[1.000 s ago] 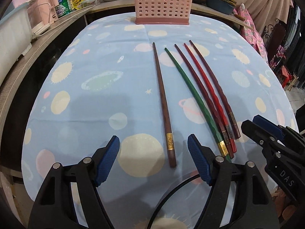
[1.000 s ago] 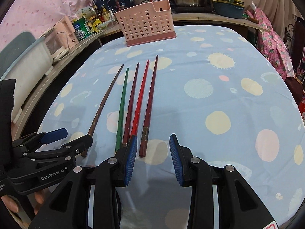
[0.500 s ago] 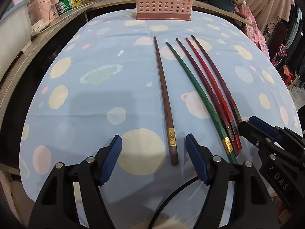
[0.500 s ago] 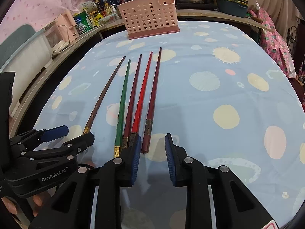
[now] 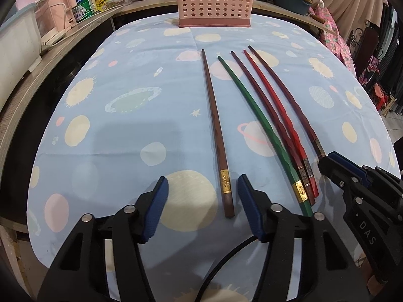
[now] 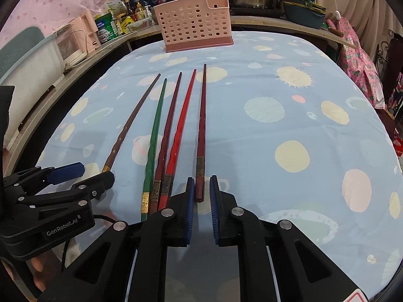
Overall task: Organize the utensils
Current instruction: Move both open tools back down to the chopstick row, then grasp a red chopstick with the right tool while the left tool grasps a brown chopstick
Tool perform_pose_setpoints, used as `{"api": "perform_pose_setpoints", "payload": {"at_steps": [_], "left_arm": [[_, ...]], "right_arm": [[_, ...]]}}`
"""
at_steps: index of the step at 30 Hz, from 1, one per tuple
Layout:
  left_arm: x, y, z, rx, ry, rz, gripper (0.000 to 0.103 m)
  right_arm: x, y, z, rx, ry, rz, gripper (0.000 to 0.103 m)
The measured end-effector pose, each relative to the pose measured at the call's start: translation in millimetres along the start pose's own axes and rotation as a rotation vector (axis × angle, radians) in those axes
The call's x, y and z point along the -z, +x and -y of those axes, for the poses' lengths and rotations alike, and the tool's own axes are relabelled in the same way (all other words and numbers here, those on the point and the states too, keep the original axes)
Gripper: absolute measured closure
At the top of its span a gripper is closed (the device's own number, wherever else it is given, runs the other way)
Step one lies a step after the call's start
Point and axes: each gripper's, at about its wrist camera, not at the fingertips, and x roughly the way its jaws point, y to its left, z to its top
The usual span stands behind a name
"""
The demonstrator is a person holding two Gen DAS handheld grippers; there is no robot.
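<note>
Right gripper (image 6: 201,196), jaws just closing round the far-right dark chopstick (image 6: 201,125) near its butt, w/ left gripper (image 5: 201,201) half-spread & closing over the brown chopstick (image 5: 214,125): pickup step, next lift toward the far pink basket (image 6: 194,25).

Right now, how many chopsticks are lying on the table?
5, side by side on the tablecloth: brown chopstick between the left gripper fingers, then green chopstick, dark red chopstick, bright red chopstick, and rightmost chopstick between the right gripper pads.
</note>
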Motion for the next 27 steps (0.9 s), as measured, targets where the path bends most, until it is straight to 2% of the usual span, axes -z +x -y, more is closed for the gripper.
{"api": "perform_pose_setpoints", "payload": {"at_steps": [6, 11, 19, 27], "left_arm": [[-2.5, -1.6, 2.0, 0.017, 0.010, -0.007, 0.079], [-3.7, -1.9, 3.3, 0.028, 0.012, -0.015, 0.095], [-8.6, -6.6, 1.2, 0.044, -0.003, -0.021, 0.096], [-30.2, -37.0, -3.3, 0.059, -0.026, 0.039, 0.096]], "right_arm": [[-0.4, 0.5, 1.5, -0.001, 0.003, -0.001, 0.095], [-0.8, 0.5, 1.5, 0.000, 0.002, -0.002, 0.096], [-3.8, -2.1, 2.5, -0.016, 0.015, -0.006, 0.096], [-24.9, -27.0, 2.4, -0.039, 0.026, 0.056, 0.096]]}}
